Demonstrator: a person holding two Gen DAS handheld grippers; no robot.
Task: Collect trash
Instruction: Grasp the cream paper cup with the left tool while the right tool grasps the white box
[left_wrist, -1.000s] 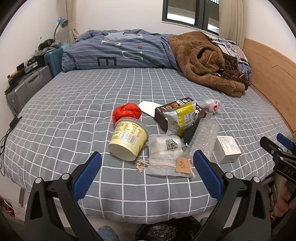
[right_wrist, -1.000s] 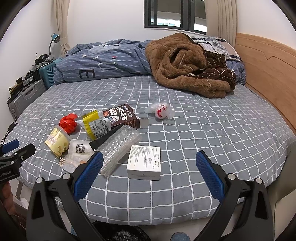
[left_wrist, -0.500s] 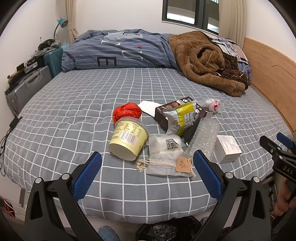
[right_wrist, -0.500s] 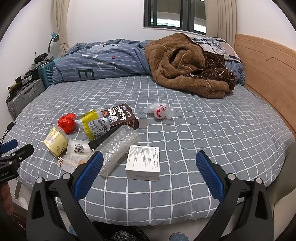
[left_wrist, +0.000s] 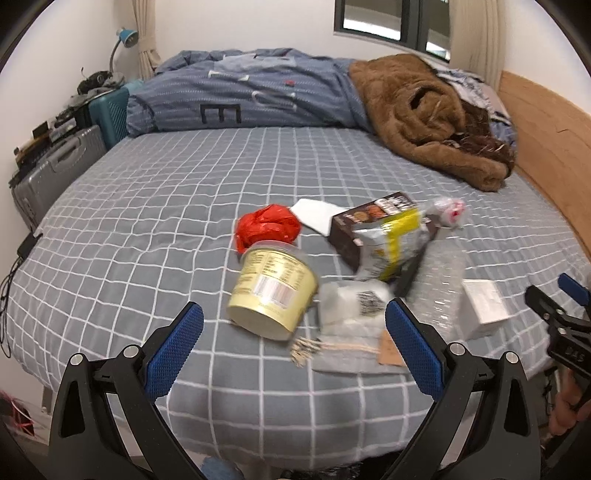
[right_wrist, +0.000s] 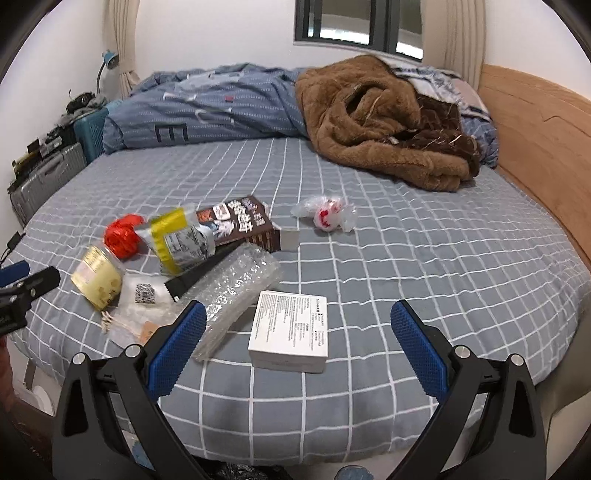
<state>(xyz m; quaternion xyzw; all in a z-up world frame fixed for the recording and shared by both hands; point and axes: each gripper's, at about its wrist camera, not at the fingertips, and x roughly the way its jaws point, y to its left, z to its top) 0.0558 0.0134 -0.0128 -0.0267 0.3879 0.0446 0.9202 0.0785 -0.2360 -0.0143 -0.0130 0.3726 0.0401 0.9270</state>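
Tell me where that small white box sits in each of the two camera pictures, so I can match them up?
Left wrist view: the white box lies at the far right, near the bed's edge, right of the bubble wrap.
Right wrist view: the white box lies low at centre, between the open right tool's fingers.
Shared landmark: the brown blanket at the bed's far side.
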